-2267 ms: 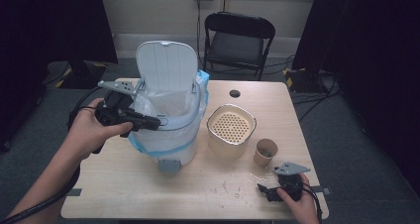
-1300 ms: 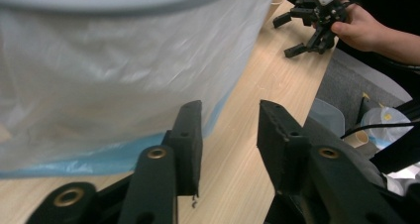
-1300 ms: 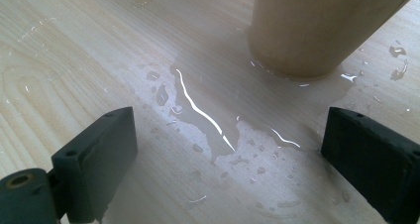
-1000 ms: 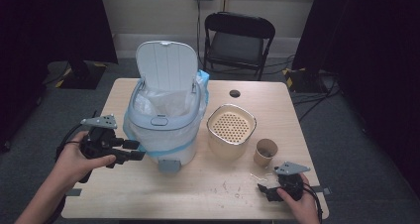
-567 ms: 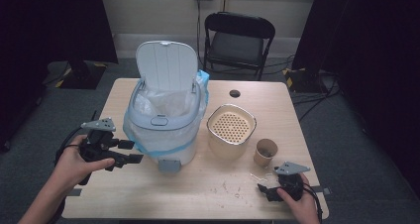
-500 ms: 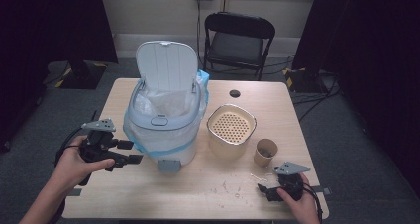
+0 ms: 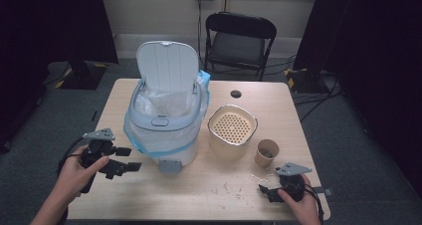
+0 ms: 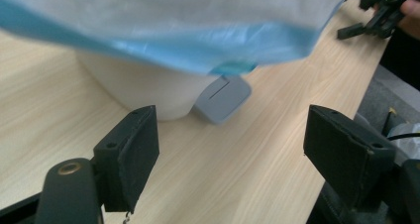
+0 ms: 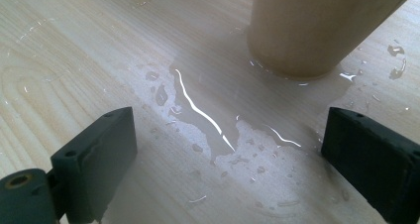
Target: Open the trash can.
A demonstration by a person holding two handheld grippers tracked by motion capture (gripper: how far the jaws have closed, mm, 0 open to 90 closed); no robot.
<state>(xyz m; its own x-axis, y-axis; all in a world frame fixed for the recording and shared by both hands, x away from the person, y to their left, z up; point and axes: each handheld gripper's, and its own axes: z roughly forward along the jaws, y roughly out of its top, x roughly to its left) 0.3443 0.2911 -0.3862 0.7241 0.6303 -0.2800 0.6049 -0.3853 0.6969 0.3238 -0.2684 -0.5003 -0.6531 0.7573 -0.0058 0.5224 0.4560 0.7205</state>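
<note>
A white pedal bin [image 7: 166,128] stands upright on the wooden table [image 7: 298,130], left of centre, its long axis vertical and its lid [image 7: 167,65] swung up at the 12 o'clock side. The grey foot pedal [image 7: 169,166] pokes out at 6 o'clock, toward the person. A clear liner with a blue hem [image 7: 149,145] drapes over the rim and down the walls.

At 3 o'clock from the bin, close beside it, sits a tan container with a perforated insert [image 7: 232,130]; a paper cup [image 7: 266,153] stands at its 4 o'clock. A small dark disc [image 7: 236,93] lies toward the far edge.

The left gripper [image 7: 122,160] hangs at the bin's 8 o'clock near the table's left edge, jaws wide apart and holding nothing; in the left gripper view they frame the pedal [image 8: 222,99] with bare tabletop between.

The right gripper [image 7: 263,191] rests low by the near edge at 5 o'clock, jaws spread wide and empty. Its own view shows a puddle [image 9: 218,130] on the wood reaching the cup's base [image 9: 307,30]

The near middle of the table lies open
</note>
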